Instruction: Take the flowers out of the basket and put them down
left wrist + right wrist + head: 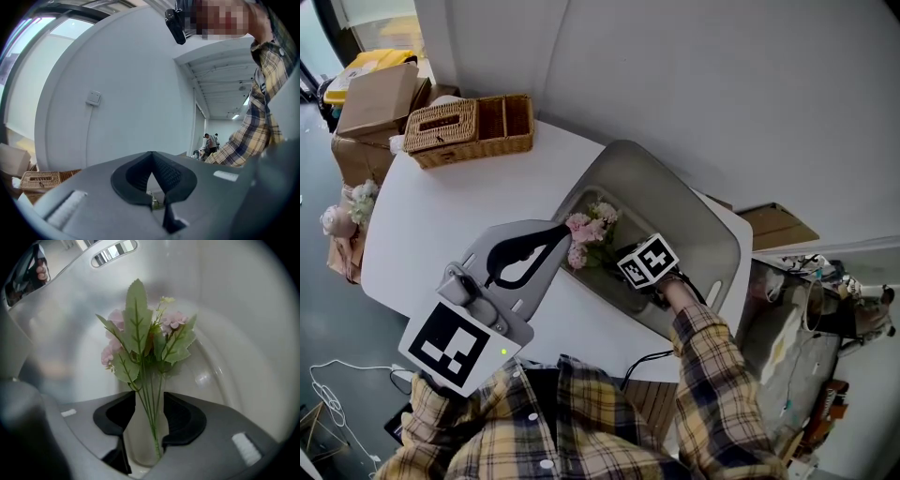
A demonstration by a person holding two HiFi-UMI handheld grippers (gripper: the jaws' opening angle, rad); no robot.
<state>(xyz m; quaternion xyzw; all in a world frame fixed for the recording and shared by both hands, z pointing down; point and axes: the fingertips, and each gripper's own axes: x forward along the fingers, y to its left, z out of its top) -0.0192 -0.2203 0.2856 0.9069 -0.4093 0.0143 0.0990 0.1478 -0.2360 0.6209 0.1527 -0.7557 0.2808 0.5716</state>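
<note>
While my left gripper [151,154] hangs with jaws together on nothing, my right gripper [149,401] has its jaws wide apart around the stems of the flowers [137,319], not pressing them, inside the grey basket [661,183]

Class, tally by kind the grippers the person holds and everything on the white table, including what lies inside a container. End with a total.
Grippers: 2, the left gripper and the right gripper
Grey tub: 1
Flower bunch: 1
Wicker organiser: 1
Total: 5
</note>
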